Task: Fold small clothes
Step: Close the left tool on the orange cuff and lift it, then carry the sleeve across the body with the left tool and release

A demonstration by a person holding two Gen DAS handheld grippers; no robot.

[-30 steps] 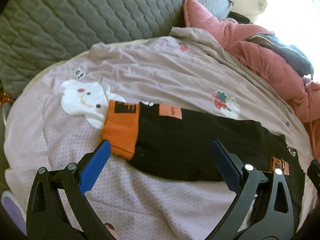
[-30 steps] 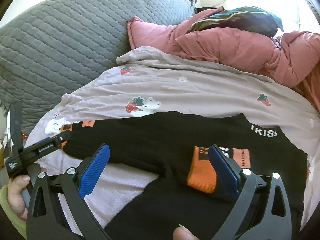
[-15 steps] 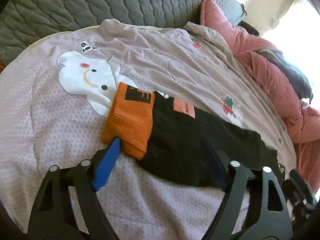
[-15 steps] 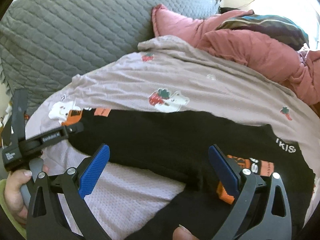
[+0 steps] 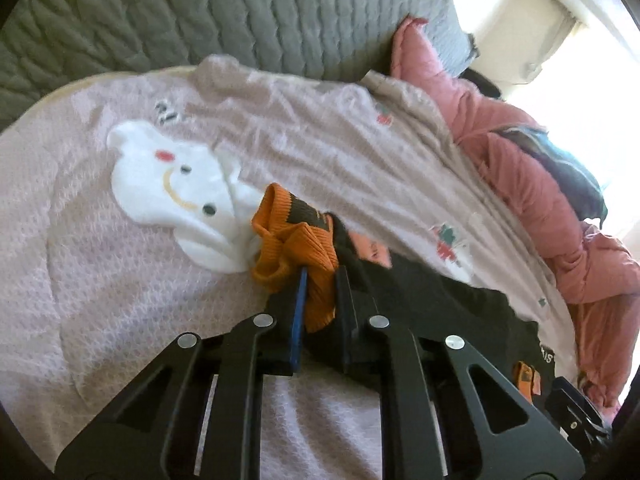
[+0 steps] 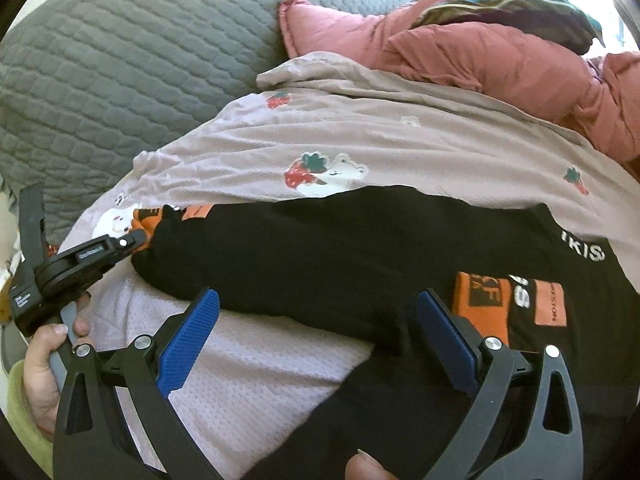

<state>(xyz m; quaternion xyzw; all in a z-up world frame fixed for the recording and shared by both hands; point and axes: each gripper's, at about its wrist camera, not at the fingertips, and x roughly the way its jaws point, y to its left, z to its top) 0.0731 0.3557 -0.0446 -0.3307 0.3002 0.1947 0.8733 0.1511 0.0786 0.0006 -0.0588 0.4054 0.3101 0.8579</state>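
**Black sweater, one orange cuff pinched**

The black sweater (image 6: 320, 248) lies spread across a pale pink bedsheet (image 5: 120, 288) printed with a white bear (image 5: 176, 184) and small strawberries. A grey quilted cushion (image 6: 120, 52) sits behind the sheet, with a pink quilt (image 6: 500, 60) bunched beside it. One sleeve runs out toward the bear, and its orange cuff (image 5: 292, 248) is crumpled and lifted off the sheet — the left gripper (image 5: 320, 292) is clamped on it, blue pads pressed against the knit. The right gripper (image 6: 316, 316) hovers with its jaws spread wide over the sweater's body and grips nothing; the second orange cuff (image 6: 480, 300) lies flat on the black cloth just beside its right finger. In the right wrist view the person's left hand (image 6: 44, 368) grips the left gripper's handle.
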